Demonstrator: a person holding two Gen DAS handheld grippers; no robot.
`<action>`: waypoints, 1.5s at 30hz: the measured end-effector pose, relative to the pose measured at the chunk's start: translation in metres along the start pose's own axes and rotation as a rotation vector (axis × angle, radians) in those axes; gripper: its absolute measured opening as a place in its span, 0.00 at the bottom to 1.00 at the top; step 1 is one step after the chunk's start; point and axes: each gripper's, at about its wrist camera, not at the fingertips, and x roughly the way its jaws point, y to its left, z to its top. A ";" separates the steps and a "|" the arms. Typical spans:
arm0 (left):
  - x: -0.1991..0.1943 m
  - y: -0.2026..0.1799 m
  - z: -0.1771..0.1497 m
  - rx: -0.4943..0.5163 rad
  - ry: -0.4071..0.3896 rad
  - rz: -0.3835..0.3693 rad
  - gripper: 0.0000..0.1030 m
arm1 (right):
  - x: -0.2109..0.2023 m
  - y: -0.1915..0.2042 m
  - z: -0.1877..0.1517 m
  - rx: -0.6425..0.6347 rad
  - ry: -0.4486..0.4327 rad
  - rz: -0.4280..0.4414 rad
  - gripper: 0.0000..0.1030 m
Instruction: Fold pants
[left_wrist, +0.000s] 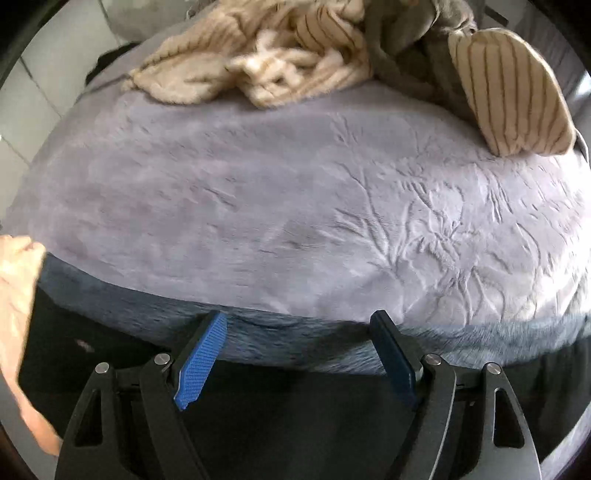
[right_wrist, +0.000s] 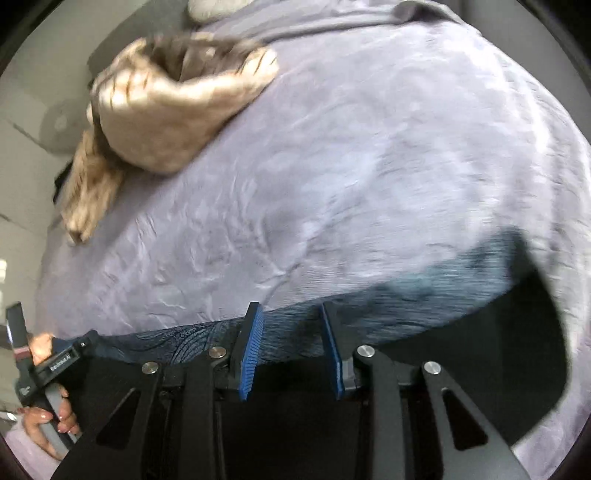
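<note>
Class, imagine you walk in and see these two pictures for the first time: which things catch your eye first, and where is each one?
First comes the wide lilac blanket spread over the bed, filling the middle of both views. Next, the heap of cream striped clothes crumpled at its far edge. Nearest the camera, the left claw and the right claw stand open with blue pads over the bed's near edge, holding nothing.

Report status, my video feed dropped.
Left gripper open, empty. Right gripper open, empty. Striped beige pants heaped at far side of bed. Nothing in the way.
</note>
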 end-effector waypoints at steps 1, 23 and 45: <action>-0.002 0.000 -0.005 0.011 -0.002 0.005 0.79 | -0.013 -0.010 -0.003 0.001 -0.017 -0.021 0.44; 0.001 -0.139 -0.035 0.189 0.045 -0.130 0.79 | -0.100 -0.150 -0.054 0.351 -0.129 -0.210 0.26; -0.048 0.118 -0.096 -0.032 0.090 0.176 0.92 | -0.023 0.042 -0.152 0.258 0.304 0.639 0.56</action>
